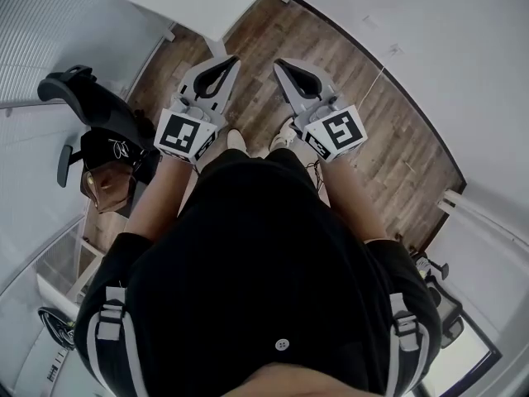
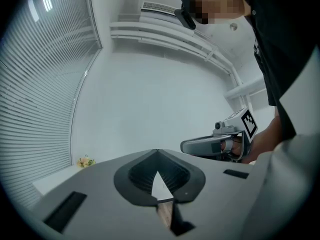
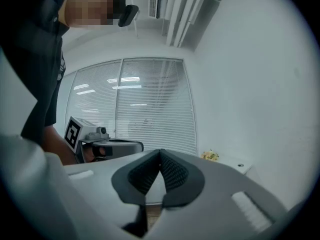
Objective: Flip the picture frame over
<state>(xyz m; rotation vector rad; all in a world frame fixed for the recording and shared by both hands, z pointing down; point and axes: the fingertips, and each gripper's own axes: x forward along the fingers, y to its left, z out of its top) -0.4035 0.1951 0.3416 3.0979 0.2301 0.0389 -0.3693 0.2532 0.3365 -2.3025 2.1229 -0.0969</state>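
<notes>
Item, off to the left of my left jaws: an office chair [image 1: 91, 98], not in play. Item: my left gripper [image 1: 230, 59], which I am holding level with the forearm stretched forward in front of my body, pads clenched tip to tip on nothing. Item, ahead of those tips and apart from them: the corner of a white table [image 1: 202, 2]. Item: my right gripper [image 1: 283, 63], just beside the left and likewise level, jaws pressed together and empty, with the wooden floor [image 1: 347, 81] lying beneath both. Item wanted: the picture frame, which is appearing in none of my views, so I cannot say where it is lying. Judgement: I am standing at the very start, with no flip begun. The next move calls for finding the frame, releasing the jaws and bringing them to one of its edges.
</notes>
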